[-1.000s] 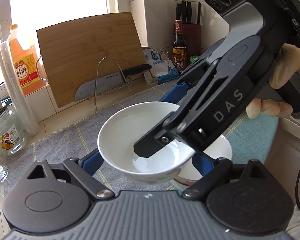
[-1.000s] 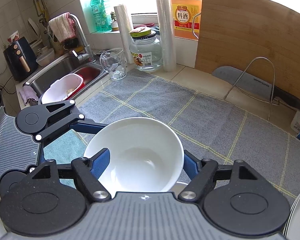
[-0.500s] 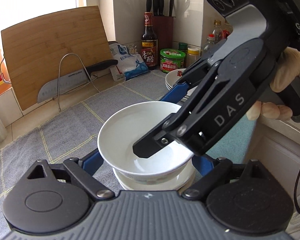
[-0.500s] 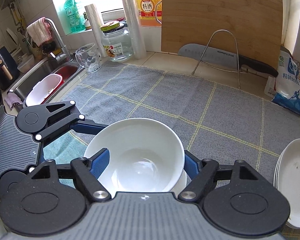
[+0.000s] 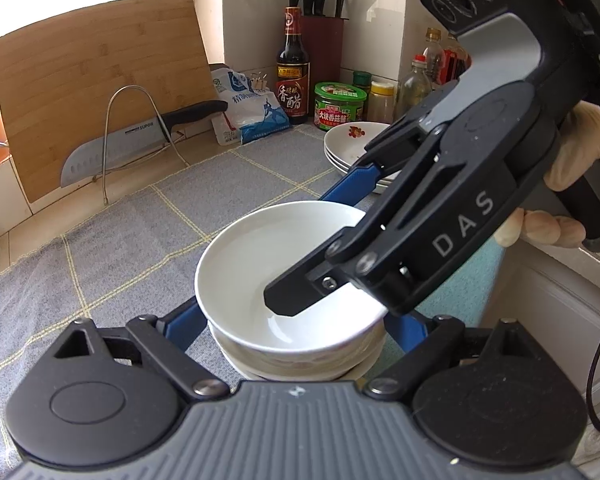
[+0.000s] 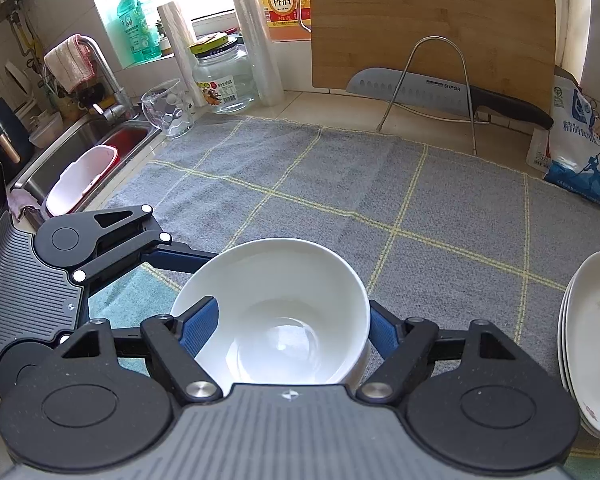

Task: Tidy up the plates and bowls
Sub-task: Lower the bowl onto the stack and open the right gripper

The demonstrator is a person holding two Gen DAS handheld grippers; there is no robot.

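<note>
A white bowl (image 5: 260, 264) (image 6: 284, 300) rests nested on top of a low stack of bowls (image 5: 292, 368) at the counter's near edge. My left gripper (image 5: 294, 320) is shut on the bowl, one blue finger against each side of its body below the rim. My right gripper (image 6: 294, 312) comes in from the right. One finger (image 5: 292, 300) reaches inside the bowl and the other lies just outside the opposite rim, so its pads do not clamp the wall. A stack of white plates (image 5: 352, 148) (image 6: 592, 340) stands further right.
A grey checked cloth (image 6: 340, 184) covers the counter. Behind it stand a bamboo cutting board (image 6: 432, 24), a knife on a wire rack (image 6: 440, 92), a salt bag (image 6: 576, 152), a glass jar (image 6: 224, 76) and sauce bottles (image 5: 292, 68). The sink (image 6: 80, 152) lies left.
Both grippers carried the bowl to the right along the counter and lowered it. It hung above the cloth before and now sits in the bowl stack. The plate stack came into view.
</note>
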